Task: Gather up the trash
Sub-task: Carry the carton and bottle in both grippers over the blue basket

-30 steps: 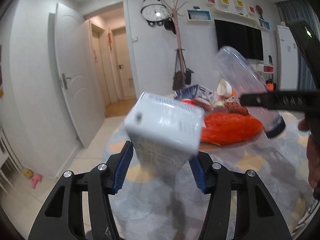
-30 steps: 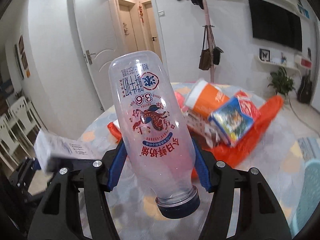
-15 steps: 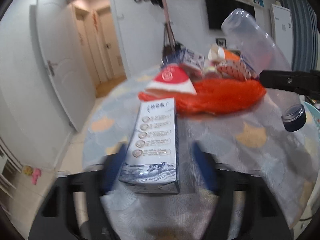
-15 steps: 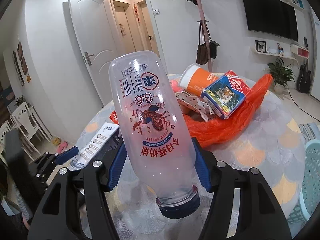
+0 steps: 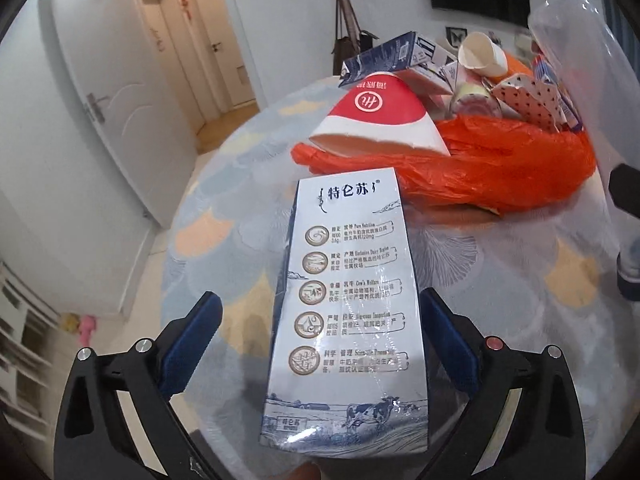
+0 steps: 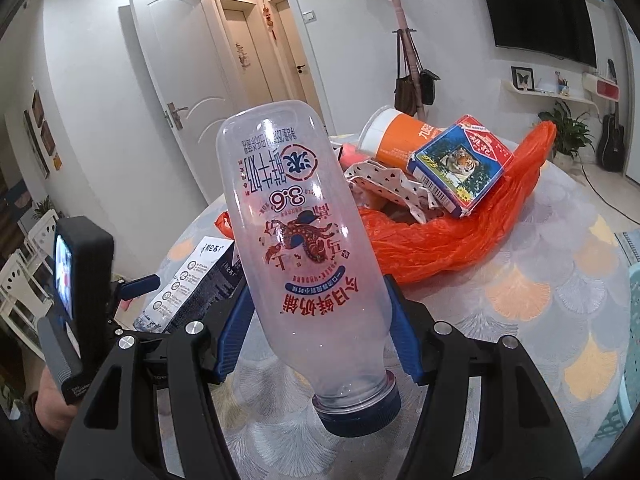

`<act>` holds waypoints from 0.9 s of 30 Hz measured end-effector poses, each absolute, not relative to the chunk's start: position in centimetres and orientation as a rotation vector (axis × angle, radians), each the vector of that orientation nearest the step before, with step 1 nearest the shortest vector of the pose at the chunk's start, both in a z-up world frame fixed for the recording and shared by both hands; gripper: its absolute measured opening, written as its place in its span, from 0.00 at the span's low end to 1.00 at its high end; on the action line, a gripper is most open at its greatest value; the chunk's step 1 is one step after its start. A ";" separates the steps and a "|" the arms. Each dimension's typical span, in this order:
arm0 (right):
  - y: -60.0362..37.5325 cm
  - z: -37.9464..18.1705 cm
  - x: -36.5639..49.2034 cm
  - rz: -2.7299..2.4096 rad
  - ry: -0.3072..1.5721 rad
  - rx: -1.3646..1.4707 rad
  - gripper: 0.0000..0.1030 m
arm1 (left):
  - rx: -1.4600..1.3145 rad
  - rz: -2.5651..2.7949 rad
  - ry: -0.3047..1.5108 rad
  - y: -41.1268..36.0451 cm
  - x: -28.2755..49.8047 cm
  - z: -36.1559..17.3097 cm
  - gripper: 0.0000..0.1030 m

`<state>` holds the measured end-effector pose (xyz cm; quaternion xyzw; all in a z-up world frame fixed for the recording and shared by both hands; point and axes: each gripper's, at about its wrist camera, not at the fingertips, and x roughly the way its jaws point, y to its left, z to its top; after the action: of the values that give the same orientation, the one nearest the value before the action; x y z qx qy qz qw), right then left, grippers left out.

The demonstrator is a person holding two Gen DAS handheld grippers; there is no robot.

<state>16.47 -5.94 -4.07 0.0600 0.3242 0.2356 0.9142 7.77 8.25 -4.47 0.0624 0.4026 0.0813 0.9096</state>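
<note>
My left gripper (image 5: 318,332) is open, its blue pads wide of a white and blue milk carton (image 5: 346,312) that lies flat on the table between them. The carton also shows in the right wrist view (image 6: 192,280). My right gripper (image 6: 320,320) is shut on a clear plastic milk bottle (image 6: 296,248), held upside down with its dark blue cap (image 6: 360,412) toward me. An orange plastic bag (image 5: 480,164) lies on the table, piled with cartons, paper cups and a tiger-print box (image 6: 460,164).
The round table (image 6: 540,300) has a pale fan-pattern cloth. A white door (image 5: 112,92) and hallway are at the left. A coat stand (image 6: 404,40) and wall TV (image 6: 536,12) are behind. A pale green basket edge (image 6: 632,340) is at the far right.
The left gripper has lowered the milk carton onto the table and opened; the carton now lies flat between the pads. The right gripper holds the bottle as before.
</note>
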 end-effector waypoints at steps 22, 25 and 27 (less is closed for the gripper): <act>-6.3 -4.1 15.9 0.453 0.664 0.125 0.58 | -0.011 0.106 0.787 9.9 6.3 -4.6 0.55; -6.6 -4.1 15.5 0.442 0.662 0.128 0.58 | -0.021 0.082 0.762 9.6 5.5 -4.2 0.55; -6.9 -4.1 15.2 0.435 0.657 0.129 0.57 | -0.018 0.078 0.724 9.3 4.8 -3.5 0.55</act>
<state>15.23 -6.88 -4.07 0.0627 0.3199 0.2119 0.9213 4.77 9.26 -3.53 -0.0087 0.3542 0.0380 0.9344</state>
